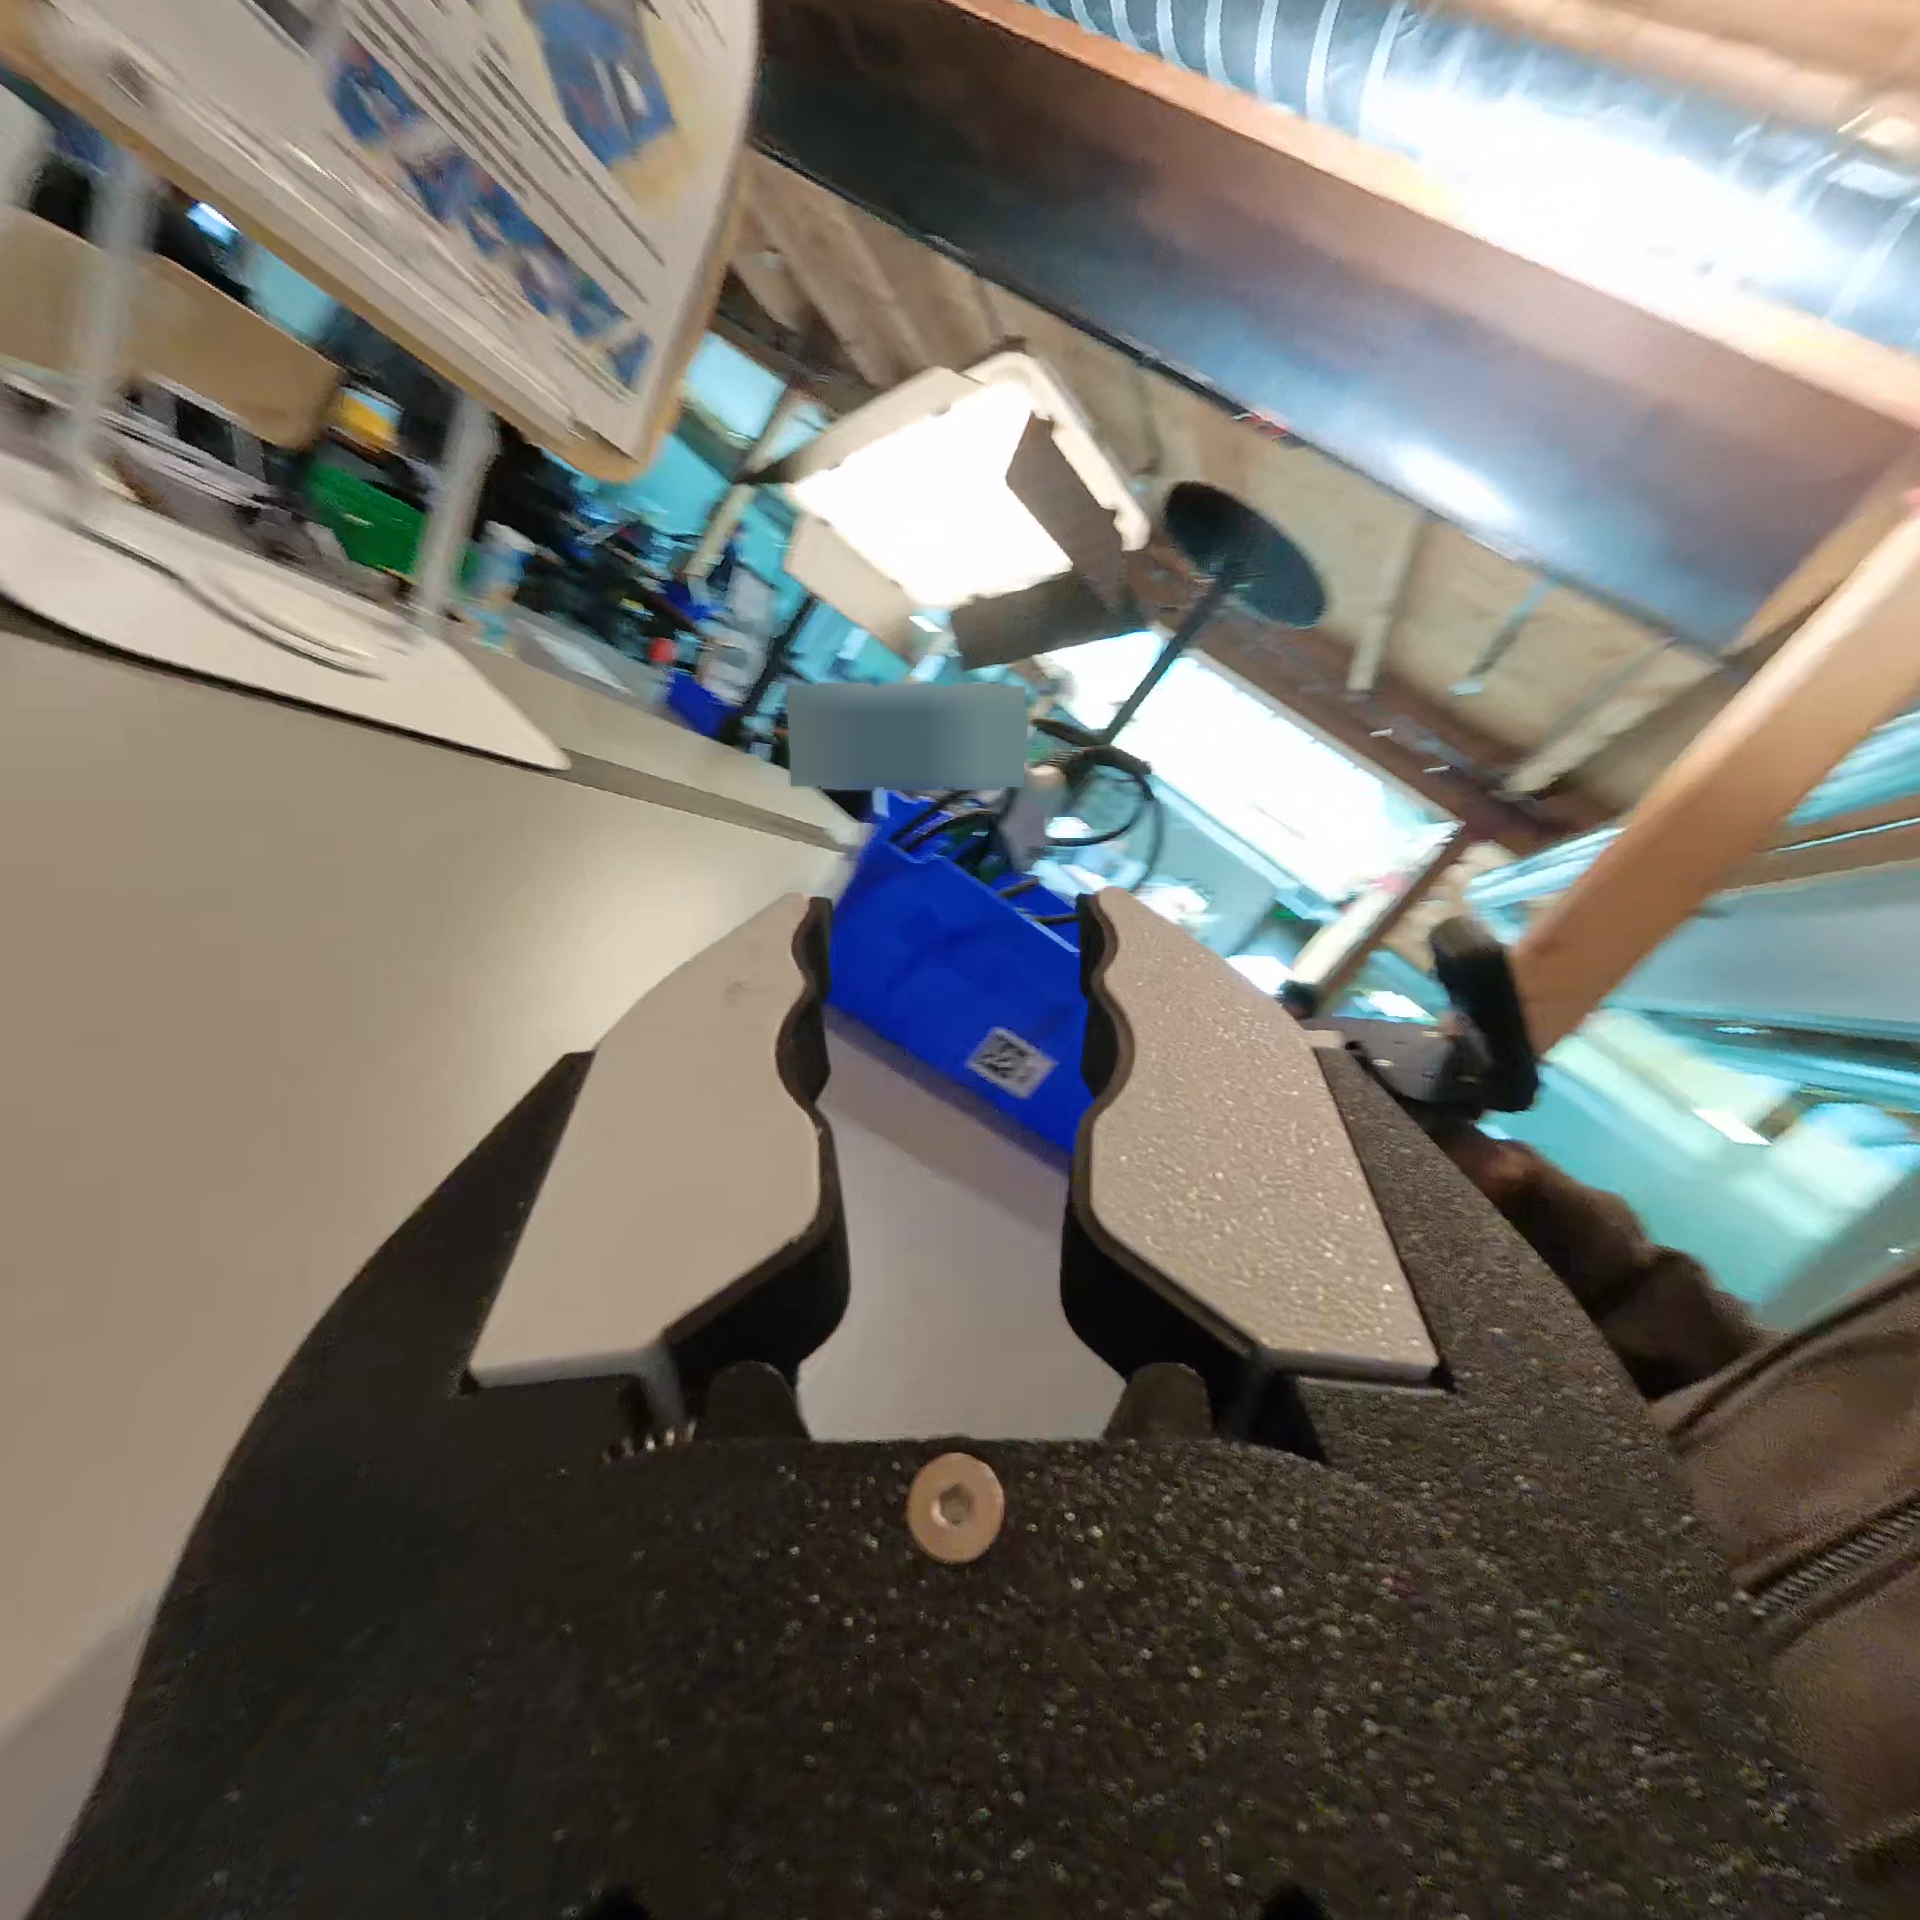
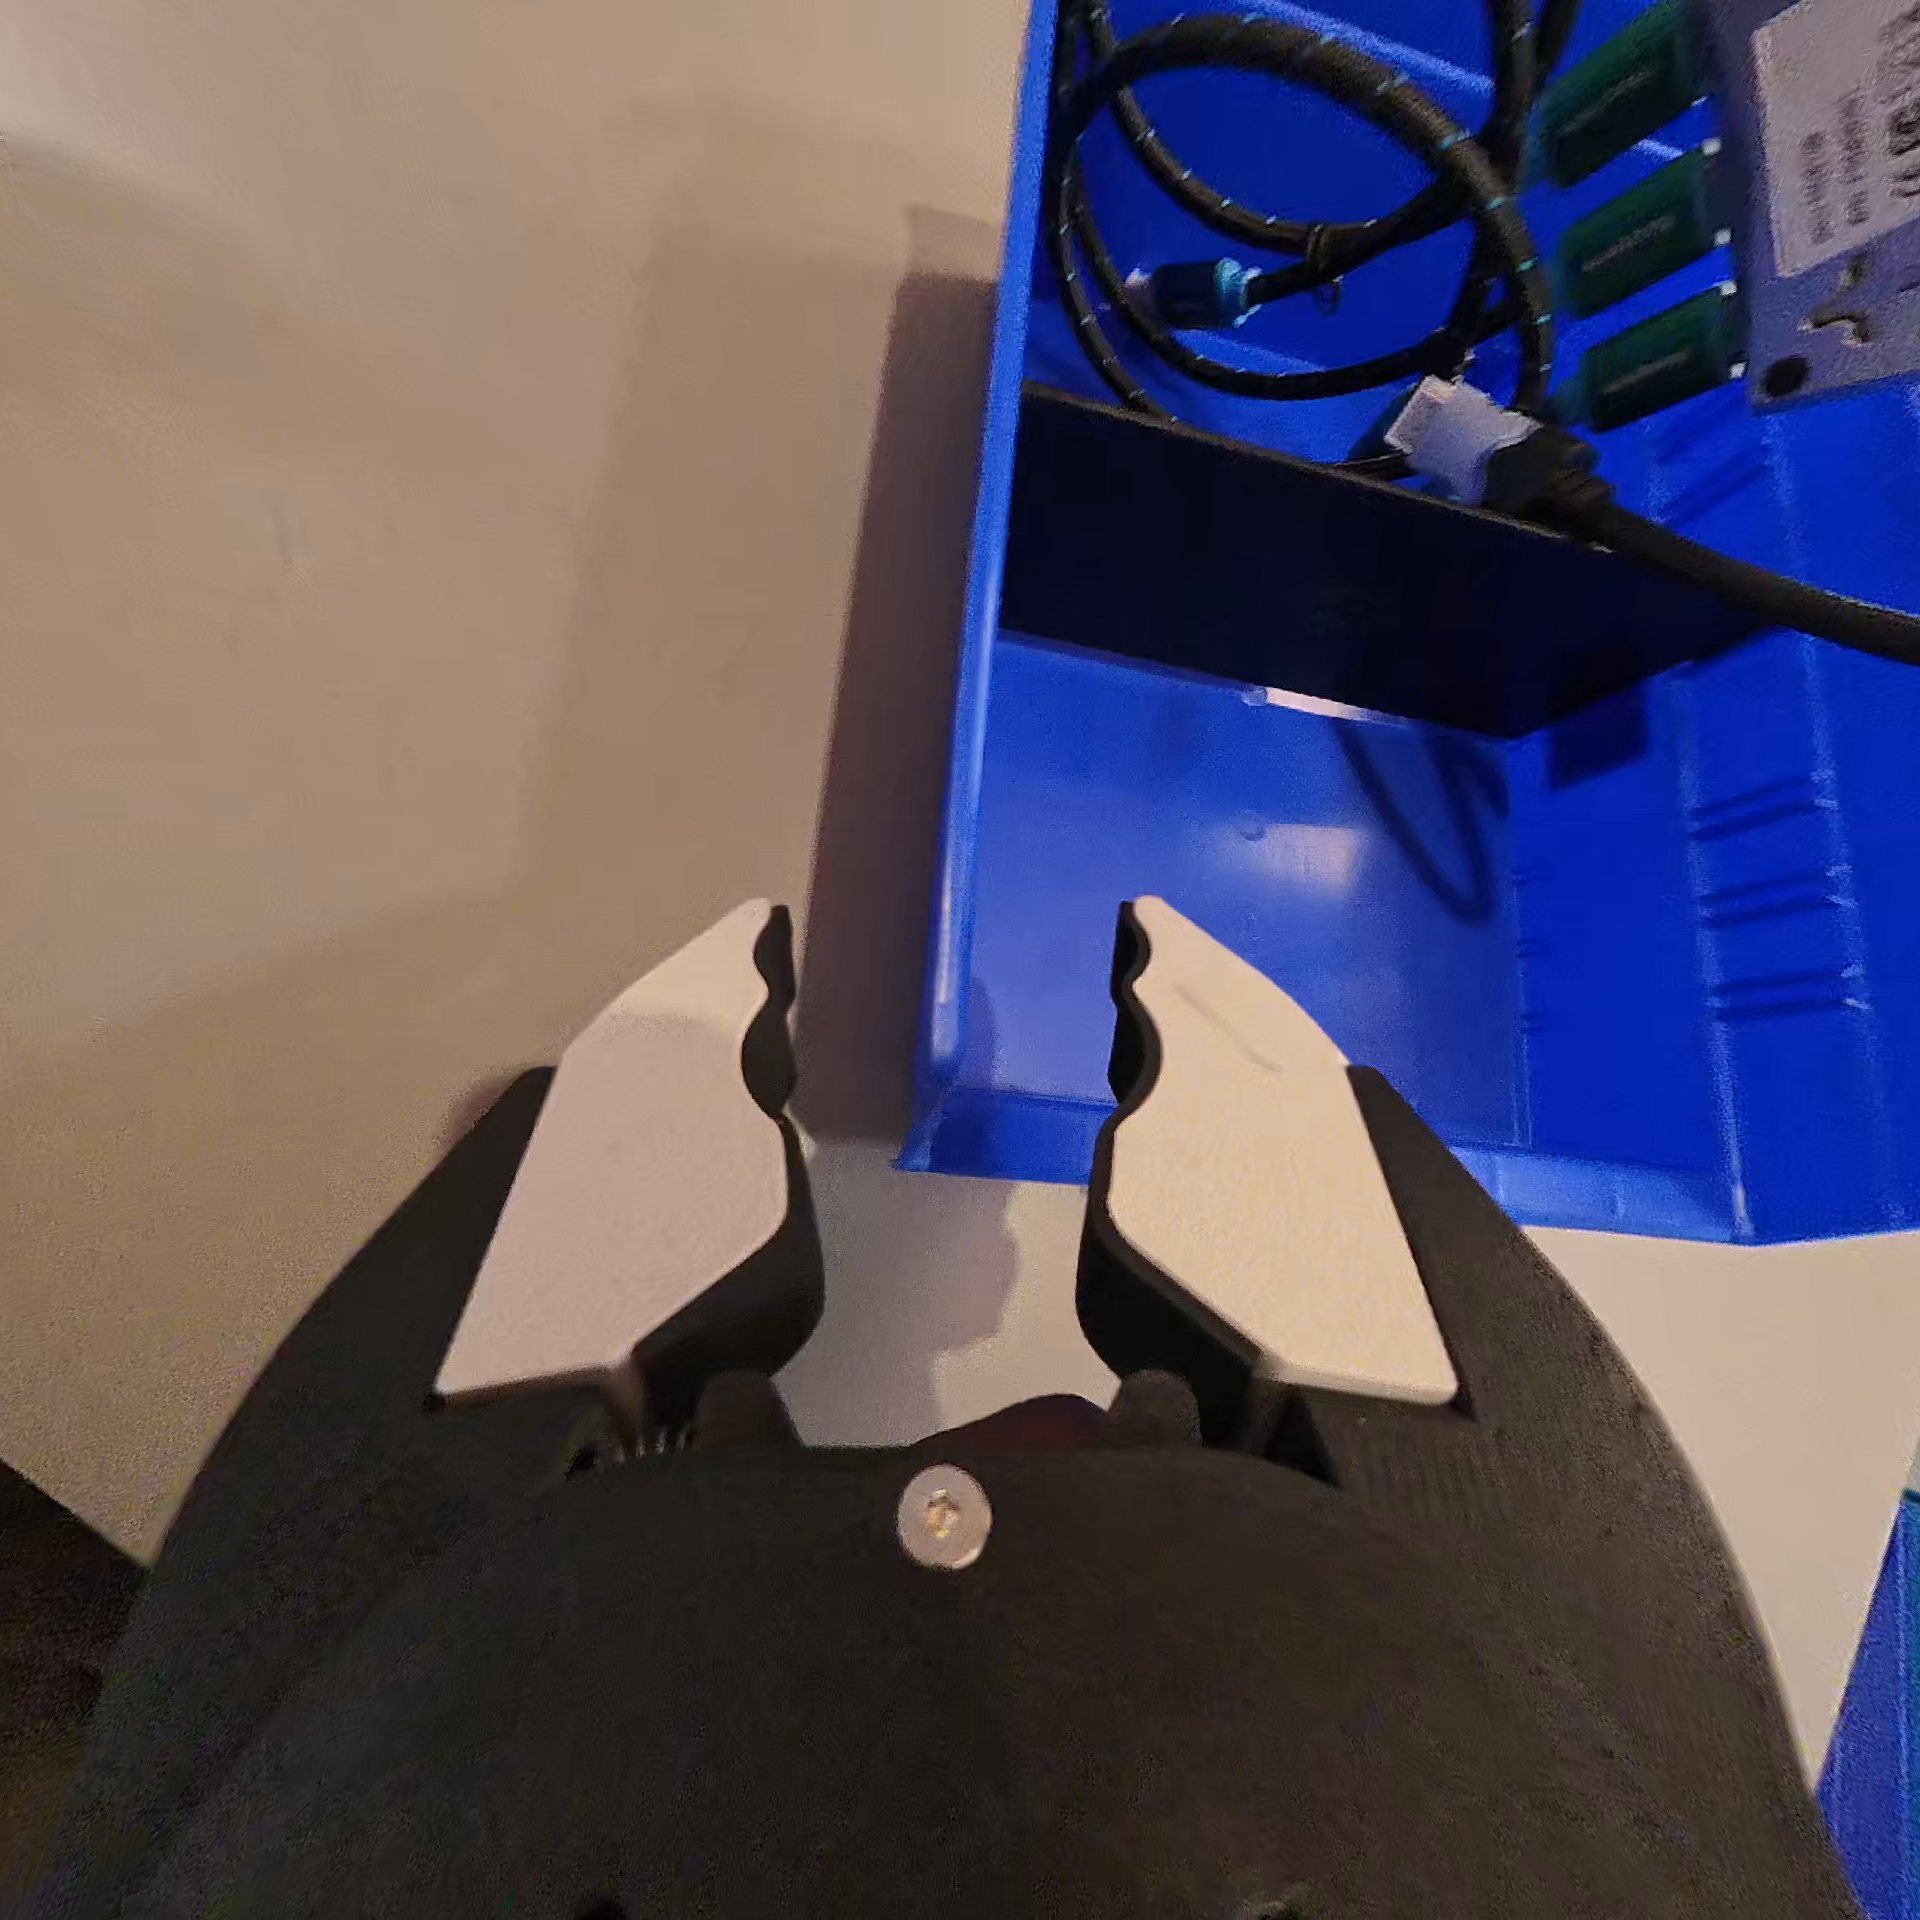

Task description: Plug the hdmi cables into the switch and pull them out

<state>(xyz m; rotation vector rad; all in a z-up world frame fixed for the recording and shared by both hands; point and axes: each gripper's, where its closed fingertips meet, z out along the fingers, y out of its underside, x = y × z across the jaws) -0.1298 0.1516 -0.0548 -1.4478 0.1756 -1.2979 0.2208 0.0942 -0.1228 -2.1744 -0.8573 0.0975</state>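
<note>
My left gripper (image 1: 948, 925) is open with nothing between its pads, tilted low over the pale table (image 1: 312, 987). A blue bin (image 1: 935, 997) with cables in it stands farther off, seen through the gap. My right gripper (image 2: 951, 920) is open and empty above the near left corner of the same blue bin (image 2: 992, 520). Its left finger is over the table and its right finger over the bin's bare near compartment (image 2: 1299, 883); neither pad touches the wall. Behind a black divider (image 2: 1299, 592) lie a coiled braided cable (image 2: 1122, 260) and a grey device (image 2: 1818, 208) with green connectors (image 2: 1642, 249).
A board with a printed sheet (image 1: 468, 187) hangs at the upper left, and a white mat (image 1: 312, 644) lies on the table beyond. A wooden beam (image 1: 1714, 779) and a dark sleeve (image 1: 1610, 1268) are on the right. A second blue bin (image 2: 1870, 1714) is at the right edge. Across from one pair of fingers to the other is roughly 35 cm.
</note>
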